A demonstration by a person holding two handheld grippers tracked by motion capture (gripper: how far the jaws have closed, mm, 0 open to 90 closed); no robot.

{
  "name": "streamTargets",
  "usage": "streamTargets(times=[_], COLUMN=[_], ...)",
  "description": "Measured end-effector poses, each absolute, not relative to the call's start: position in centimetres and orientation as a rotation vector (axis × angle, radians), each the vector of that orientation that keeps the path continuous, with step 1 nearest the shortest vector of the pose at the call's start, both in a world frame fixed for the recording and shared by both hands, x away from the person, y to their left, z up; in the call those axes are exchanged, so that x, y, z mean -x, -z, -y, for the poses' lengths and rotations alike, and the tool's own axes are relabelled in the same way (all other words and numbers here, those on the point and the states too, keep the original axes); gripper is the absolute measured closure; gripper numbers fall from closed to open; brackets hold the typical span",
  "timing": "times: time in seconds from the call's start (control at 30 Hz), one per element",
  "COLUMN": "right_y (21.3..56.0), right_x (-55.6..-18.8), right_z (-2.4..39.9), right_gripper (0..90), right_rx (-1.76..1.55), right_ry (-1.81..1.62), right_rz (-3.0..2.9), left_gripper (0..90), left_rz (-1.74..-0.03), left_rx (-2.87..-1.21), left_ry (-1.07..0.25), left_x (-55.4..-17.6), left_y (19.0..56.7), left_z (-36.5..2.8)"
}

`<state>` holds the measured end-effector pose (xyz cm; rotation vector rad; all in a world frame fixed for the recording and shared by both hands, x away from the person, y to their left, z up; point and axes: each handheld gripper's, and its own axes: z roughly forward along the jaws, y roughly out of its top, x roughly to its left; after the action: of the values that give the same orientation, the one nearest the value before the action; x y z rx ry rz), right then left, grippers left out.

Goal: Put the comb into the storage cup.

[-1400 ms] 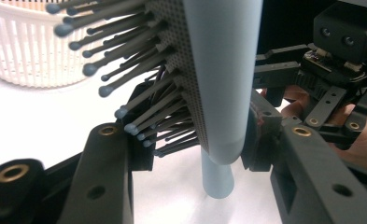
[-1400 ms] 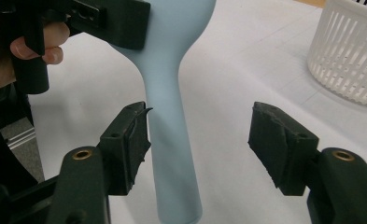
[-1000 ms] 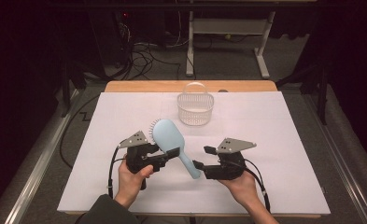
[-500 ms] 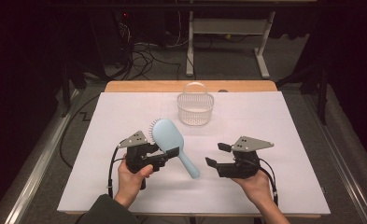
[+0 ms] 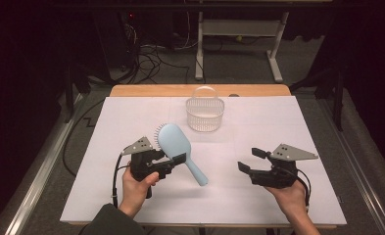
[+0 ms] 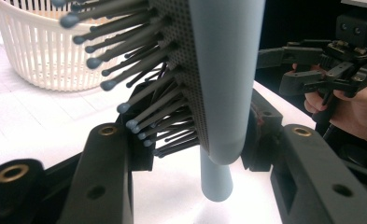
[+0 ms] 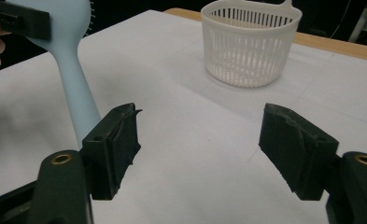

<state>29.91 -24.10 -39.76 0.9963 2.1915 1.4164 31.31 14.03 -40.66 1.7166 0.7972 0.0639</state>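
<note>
High view: left gripper (image 5: 176, 161) clamps pale-blue plastic paddle hairbrush (image 5: 173, 142) at head, above white-covered desk (image 5: 131, 200), handle angled right for hand-off. Right gripper (image 5: 248, 160) apart, jaws just been opening, nothing between. White slotted plastic basket (image 5: 205, 115) beyond, likely destination.

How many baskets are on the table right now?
1. The white slotted basket stands at the far middle of the white table cover, beyond the blue hairbrush clamped in the left tool. Nothing seems to hide another.
</note>
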Motion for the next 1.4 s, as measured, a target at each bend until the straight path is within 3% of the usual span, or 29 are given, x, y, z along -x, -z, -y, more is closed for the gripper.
streamTargets(times=[0.53,1.4], right_y=[40.5,45.1], right_x=[-29.0,-26.3], right_z=[27.7,34.3], right_gripper=[28.2,28.1], right_rx=[-1.021,-1.165], right_ry=[-1.438,-1.468], right_rz=[-2.111,-1.943], left_gripper=[55.2,55.2], left_rz=[-0.806,-0.858], left_rx=[-1.698,-1.68], left_ry=[-0.063,-0.096], left_x=[-31.4,-32.5], left_y=[40.5,39.6], left_z=[-14.5,-15.9])
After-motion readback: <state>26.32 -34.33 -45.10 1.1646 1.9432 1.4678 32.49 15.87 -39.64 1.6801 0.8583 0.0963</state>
